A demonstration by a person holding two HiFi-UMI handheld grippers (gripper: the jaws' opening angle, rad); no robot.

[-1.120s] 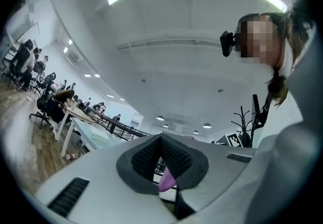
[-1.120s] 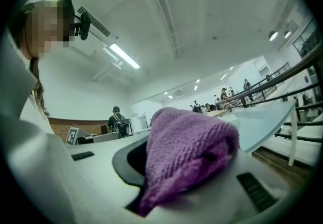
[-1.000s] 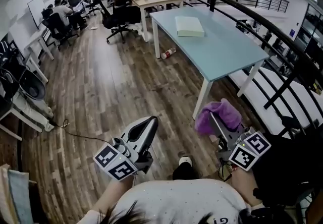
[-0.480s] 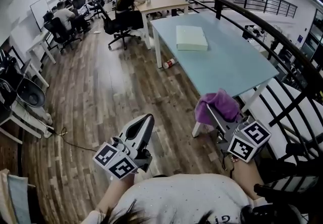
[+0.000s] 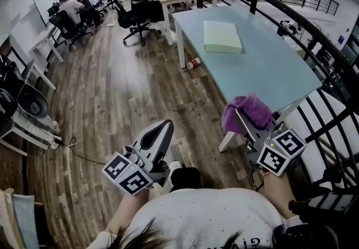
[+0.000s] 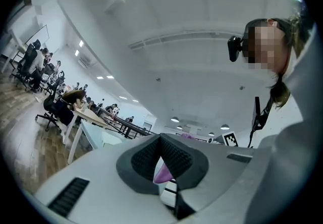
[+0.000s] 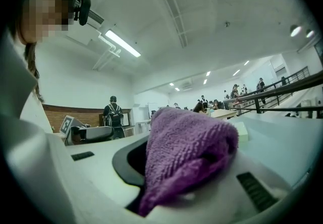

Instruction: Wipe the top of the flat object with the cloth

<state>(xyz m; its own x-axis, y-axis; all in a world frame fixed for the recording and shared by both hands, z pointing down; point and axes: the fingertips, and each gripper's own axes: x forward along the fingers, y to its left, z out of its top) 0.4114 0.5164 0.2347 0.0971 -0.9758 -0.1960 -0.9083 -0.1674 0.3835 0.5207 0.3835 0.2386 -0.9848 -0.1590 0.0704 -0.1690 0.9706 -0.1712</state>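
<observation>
I start at the left, where the left gripper (image 5: pixel 164 130) rides low over the brown plank floor (image 5: pixel 112 107), short of the desk. Its jaws are clenched tip to tip, and I judge them empty. A sliver of purple shows in the notch behind the pads, and I cannot tell what it is.

Moving right, the long pale-blue desk (image 5: pixel 269 74) runs away from me, and on it lies the flat pale-green rectangular pad (image 5: pixel 222 37). It sits near the desk's left edge, towards the far end, with bare desktop all round it. Nothing touches it. A small can (image 5: pixel 193 63) lies on the floor by the desk's far left leg.

Further right, the right gripper (image 5: pixel 242 120) is up with its jaws grasping the purple terry cloth (image 5: pixel 245 112). The cloth is bunched between the pads and spills over both tips. In the right gripper view the towel fills the mouth, so the grip looks firm. The cloth hangs about at the desk's near corner, well apart from the pad.

The cloth is in hand, and that's all that's done. No wiping has begun. What's left is to carry the cloth up the desk, lay it down on the pad's top and sweep it across. The left gripper may be needed to steady the pad if it slides. Beyond the desk's right edge, a black railing (image 5: pixel 314 46) runs alongside.
</observation>
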